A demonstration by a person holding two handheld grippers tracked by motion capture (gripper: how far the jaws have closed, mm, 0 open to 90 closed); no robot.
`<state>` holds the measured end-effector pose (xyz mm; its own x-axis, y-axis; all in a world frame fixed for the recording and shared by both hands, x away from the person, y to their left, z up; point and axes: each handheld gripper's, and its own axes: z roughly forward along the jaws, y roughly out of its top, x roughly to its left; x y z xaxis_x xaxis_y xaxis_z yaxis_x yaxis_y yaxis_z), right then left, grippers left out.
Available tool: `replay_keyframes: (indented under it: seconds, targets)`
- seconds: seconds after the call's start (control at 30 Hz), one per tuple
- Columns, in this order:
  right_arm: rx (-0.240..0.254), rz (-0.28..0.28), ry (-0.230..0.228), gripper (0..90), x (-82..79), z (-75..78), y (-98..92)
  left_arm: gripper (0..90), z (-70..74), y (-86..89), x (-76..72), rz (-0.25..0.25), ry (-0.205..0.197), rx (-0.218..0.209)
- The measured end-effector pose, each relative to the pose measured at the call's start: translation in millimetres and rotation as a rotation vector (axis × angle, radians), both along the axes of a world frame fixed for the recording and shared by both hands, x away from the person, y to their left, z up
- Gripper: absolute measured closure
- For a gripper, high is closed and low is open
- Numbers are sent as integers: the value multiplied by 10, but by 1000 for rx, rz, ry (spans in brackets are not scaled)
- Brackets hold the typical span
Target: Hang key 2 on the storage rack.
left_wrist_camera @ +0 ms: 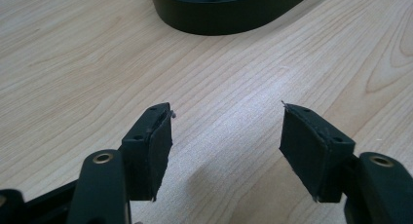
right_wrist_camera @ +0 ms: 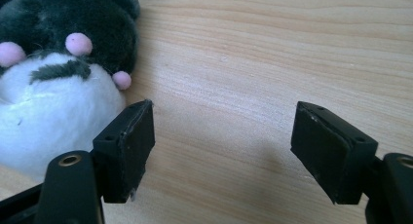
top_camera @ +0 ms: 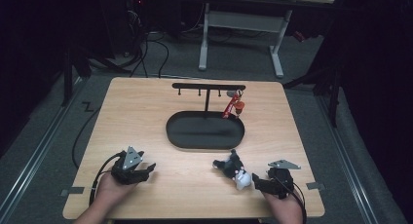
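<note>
High view takes in the whole worktop [top_camera: 146, 112]: a black oval tray [top_camera: 205, 130] sits mid-table with a T-shaped rack [top_camera: 208, 87] rising behind it, and a red charm [top_camera: 233, 105] hangs from the rack's right end. A black-and-white plush [top_camera: 234, 171] lies near the front edge, right of centre. The left hand-held gripper [top_camera: 145, 171] rests at the front left, well apart from the plush, while the right hand-held gripper [top_camera: 257, 181] lies just beside the plush's white part.

Left gripper view adds what the overhead shot cannot: the left hand-held gripper [left_wrist_camera: 226, 131] has its jaws spread wide over bare wood, nothing between them, with the tray's rim [left_wrist_camera: 219, 17] ahead.

Right gripper view shows the right hand-held gripper [right_wrist_camera: 221, 136] likewise spread, only wood between the pads. The plush [right_wrist_camera: 58, 78] sits to the left, outside the left jaw, very close to it or touching; pink dots mark its dark fur.
</note>
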<state>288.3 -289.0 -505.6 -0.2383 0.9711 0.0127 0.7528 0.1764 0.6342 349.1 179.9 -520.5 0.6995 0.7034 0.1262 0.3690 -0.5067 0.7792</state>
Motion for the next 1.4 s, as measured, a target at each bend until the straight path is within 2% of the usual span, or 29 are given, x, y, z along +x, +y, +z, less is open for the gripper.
replay_keyframes:
  seconds: [0.17,0.23,0.37,0.43,0.5,0.6,0.7,0.73,0.87,1.0,1.13,1.17,1.27,1.33,1.4]
  targets:
    - [-1,11,29,235,23,53,24,363,9,-2,2,0,-6,-8]
    - [-13,25,40,235,35,64,29,361,3,-8,3,-2,-2,-1]
    - [-1,27,67,235,66,79,24,355,-16,4,0,-2,10,-8]
    - [-11,42,100,244,99,88,37,354,-13,-11,10,-8,15,-5]
    - [-14,47,111,254,106,91,45,353,-8,-20,8,-8,12,-5]
    - [-51,75,144,279,132,131,73,346,12,-36,-16,-14,9,-14]
    - [-49,83,166,287,145,165,81,346,20,-49,-13,-15,6,-16]
    - [-49,87,194,288,149,199,89,346,30,-63,-11,-18,2,-12]
    - [-63,101,223,289,152,234,101,346,33,-84,-20,-23,2,-13]
    - [-109,134,298,288,161,283,142,346,19,-118,-26,-44,-1,6]
    - [-144,158,329,285,139,299,172,346,18,-142,-8,-48,3,4]
    - [-141,168,352,282,125,308,191,346,16,-147,-6,-48,4,6]
    - [-140,184,373,276,118,308,207,347,13,-150,-1,-51,4,9]
    - [-154,194,396,267,107,325,232,347,11,-149,4,-53,10,7]
    - [-166,198,400,261,100,361,253,347,12,-147,5,-54,12,3]
